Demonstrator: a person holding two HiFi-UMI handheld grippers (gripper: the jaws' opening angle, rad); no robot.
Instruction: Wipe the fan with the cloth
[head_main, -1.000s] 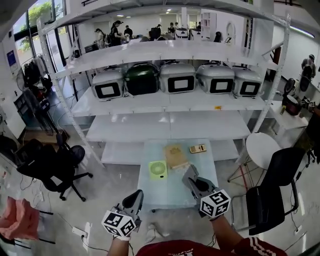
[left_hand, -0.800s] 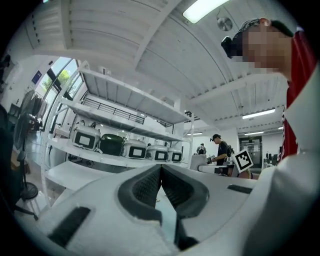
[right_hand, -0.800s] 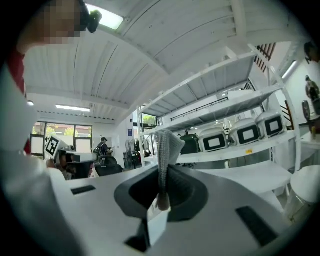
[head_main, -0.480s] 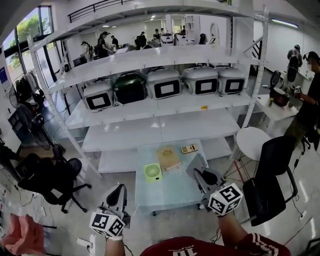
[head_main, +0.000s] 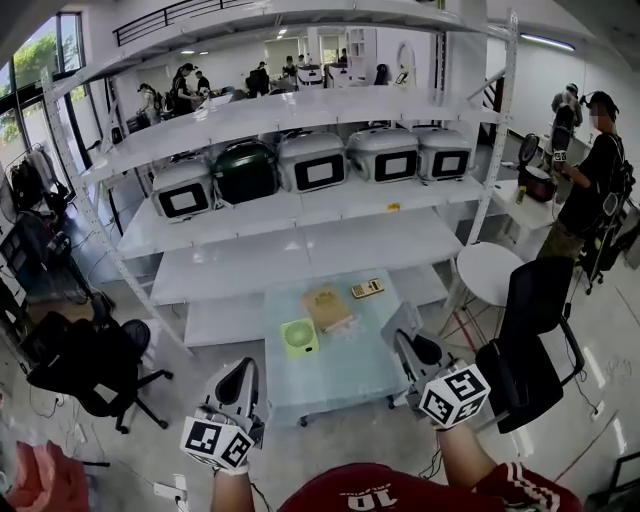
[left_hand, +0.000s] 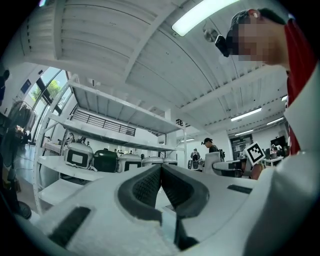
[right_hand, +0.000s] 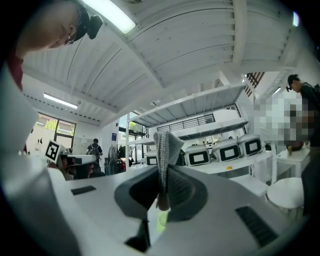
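fan, small and pale green, on the glass surface, toward its far left part, round grille turned to the head camera. just beside it on the right, a flat brown pad; beyond that, near the far edge, a calculator. all three apart from both claws.

cloth, grey and knitted-looking, clamped between the jaws of the right claw, a folded end standing up above the pads. seen from the head view as a grey flap at the tip of that claw, over the near right corner of the surface, well short of the fan.

left claw closed, pads pressed together with nothing between them. in the head view held low off the near left corner of the surface, above the floor.

both claws raised in front of the body, tips aimed away toward the shelves, marker cubes nearest the head camera, red sleeves at the bottom edge.

behind the surface, a white shelf rack; on one shelf a row of five lidded cookers, four pale and one dark green, lids down, contents hidden. black chair and small round table at right, another black chair at left.
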